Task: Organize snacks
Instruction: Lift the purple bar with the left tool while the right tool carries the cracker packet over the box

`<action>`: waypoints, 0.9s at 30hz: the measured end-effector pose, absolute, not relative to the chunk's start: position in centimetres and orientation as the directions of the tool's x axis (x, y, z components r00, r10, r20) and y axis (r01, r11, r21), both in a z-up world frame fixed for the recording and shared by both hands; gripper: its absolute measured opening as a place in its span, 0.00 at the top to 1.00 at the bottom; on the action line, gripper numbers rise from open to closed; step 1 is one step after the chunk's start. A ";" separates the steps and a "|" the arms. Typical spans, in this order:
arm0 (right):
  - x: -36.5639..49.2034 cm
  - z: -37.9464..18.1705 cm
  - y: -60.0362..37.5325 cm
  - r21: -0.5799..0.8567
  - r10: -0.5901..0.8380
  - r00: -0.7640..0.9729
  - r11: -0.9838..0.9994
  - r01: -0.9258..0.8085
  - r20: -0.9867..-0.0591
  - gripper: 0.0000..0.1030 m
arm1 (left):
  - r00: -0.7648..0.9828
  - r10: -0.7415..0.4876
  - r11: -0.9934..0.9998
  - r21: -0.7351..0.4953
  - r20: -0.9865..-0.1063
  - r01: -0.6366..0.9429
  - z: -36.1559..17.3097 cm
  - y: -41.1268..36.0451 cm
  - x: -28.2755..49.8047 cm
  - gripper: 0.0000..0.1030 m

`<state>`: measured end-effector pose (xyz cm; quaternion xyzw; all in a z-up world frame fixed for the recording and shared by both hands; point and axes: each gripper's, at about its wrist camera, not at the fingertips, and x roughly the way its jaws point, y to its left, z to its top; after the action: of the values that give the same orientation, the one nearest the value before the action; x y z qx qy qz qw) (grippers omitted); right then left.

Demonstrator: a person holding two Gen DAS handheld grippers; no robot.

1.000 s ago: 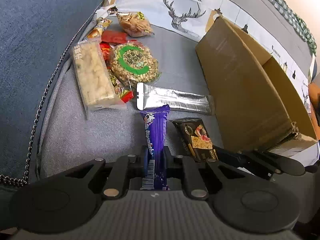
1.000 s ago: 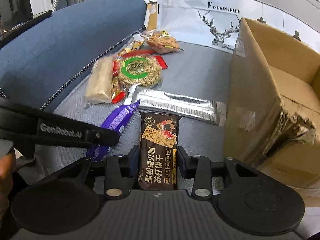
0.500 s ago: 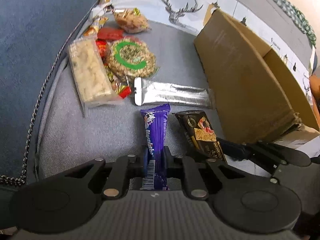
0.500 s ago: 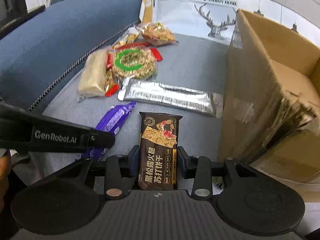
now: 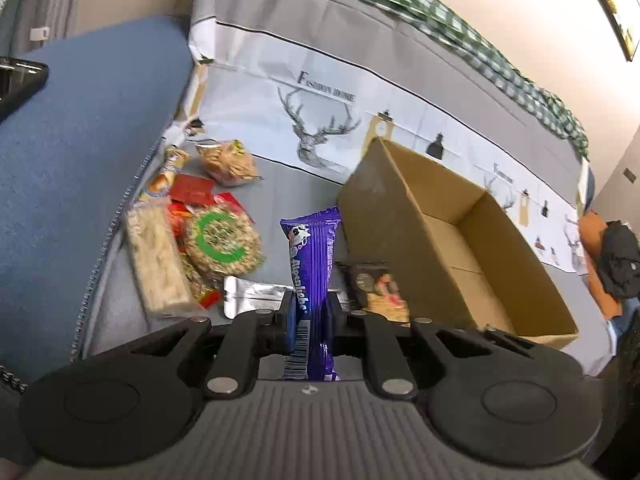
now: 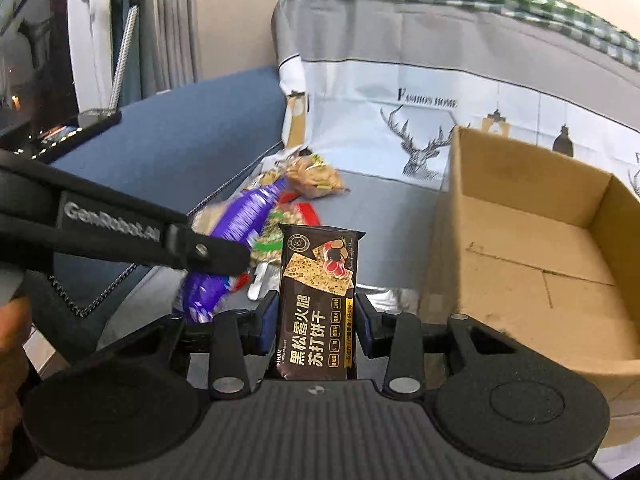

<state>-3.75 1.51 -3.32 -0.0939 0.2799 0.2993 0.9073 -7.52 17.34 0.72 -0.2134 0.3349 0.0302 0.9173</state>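
Note:
My left gripper (image 5: 311, 312) is shut on a purple snack bar (image 5: 313, 264) and holds it lifted above the sofa seat, left of the open cardboard box (image 5: 460, 240). My right gripper (image 6: 316, 320) is shut on a dark brown cracker packet (image 6: 318, 292), also lifted, left of the box (image 6: 540, 248). The purple bar (image 6: 236, 224) and left gripper arm (image 6: 120, 236) show at left in the right wrist view. The cracker packet (image 5: 380, 284) shows beside the purple bar in the left wrist view.
A pile of snacks lies on the grey seat: a round green-labelled rice cake (image 5: 222, 242), a pale long cake packet (image 5: 156, 260), a silver packet (image 5: 252, 296), red packets (image 5: 194, 190), a bag of biscuits (image 5: 228, 164). A blue armrest (image 5: 72, 140) is at left.
Both grippers have risen from the seat with their snacks and tilted up. The inside of the box has come into view.

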 end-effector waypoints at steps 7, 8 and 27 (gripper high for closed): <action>-3.9 -2.5 0.2 0.001 0.545 0.678 0.780 -0.626 -0.494 0.60 | 0.803 -0.115 0.875 -0.443 -0.585 -0.197 2.0 17.7 -7.4 0.86; -3.9 -2.1 -0.1 0.009 0.554 0.678 0.778 -0.628 -0.483 0.60 | 0.809 -0.114 0.875 -0.444 -0.576 -0.193 2.2 17.6 -7.4 0.86; 4.1 6.8 -10.3 -0.023 0.506 0.808 0.843 -0.537 -0.301 0.60 | 0.845 -0.086 0.896 -0.411 -0.527 -0.165 4.6 14.8 -6.4 0.86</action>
<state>4.14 -10.25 6.78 -0.0535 0.1430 0.2748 0.9493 -6.40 14.82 4.58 -0.2266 0.2772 0.0212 0.9335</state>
